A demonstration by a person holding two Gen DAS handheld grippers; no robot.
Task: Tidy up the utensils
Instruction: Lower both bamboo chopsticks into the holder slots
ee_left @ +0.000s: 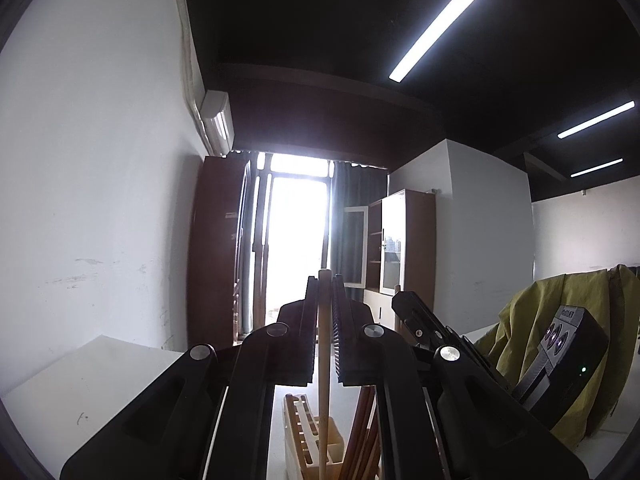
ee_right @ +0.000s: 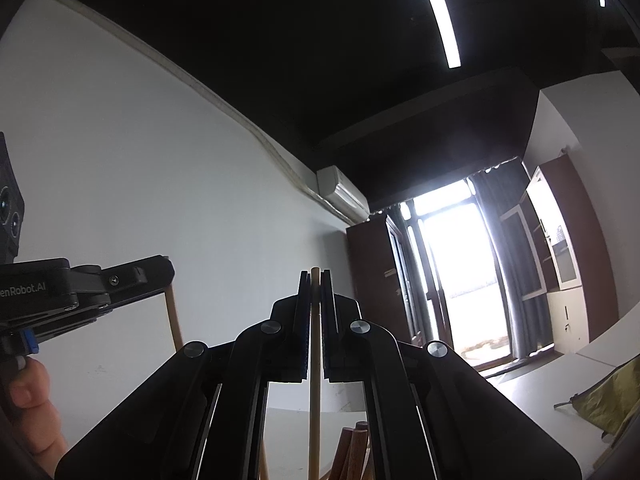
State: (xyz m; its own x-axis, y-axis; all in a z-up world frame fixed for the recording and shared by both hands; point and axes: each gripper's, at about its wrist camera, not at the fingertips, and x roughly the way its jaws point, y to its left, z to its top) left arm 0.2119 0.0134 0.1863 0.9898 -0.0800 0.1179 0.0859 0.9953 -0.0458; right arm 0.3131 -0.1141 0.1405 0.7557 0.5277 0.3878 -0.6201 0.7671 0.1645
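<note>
In the left wrist view my left gripper (ee_left: 325,280) is shut on a pale wooden chopstick (ee_left: 323,360) that stands upright between its pads. The stick's lower end reaches down into a cream slotted utensil holder (ee_left: 306,436), with dark brown sticks (ee_left: 362,432) leaning beside it. In the right wrist view my right gripper (ee_right: 315,276) is shut on a second pale chopstick (ee_right: 315,380), also upright, above brown wooden handles (ee_right: 354,444). Each gripper shows in the other's view: the right gripper (ee_left: 416,316) close on the right, the left gripper (ee_right: 156,272) on the left with its stick (ee_right: 173,320).
A white table (ee_left: 80,380) runs below both grippers beside a white wall. A yellow cloth (ee_left: 560,320) lies heaped on the right, also seen as the yellow cloth (ee_right: 612,396). A hand (ee_right: 32,400) holds the left gripper. Cabinets and a bright balcony door stand far behind.
</note>
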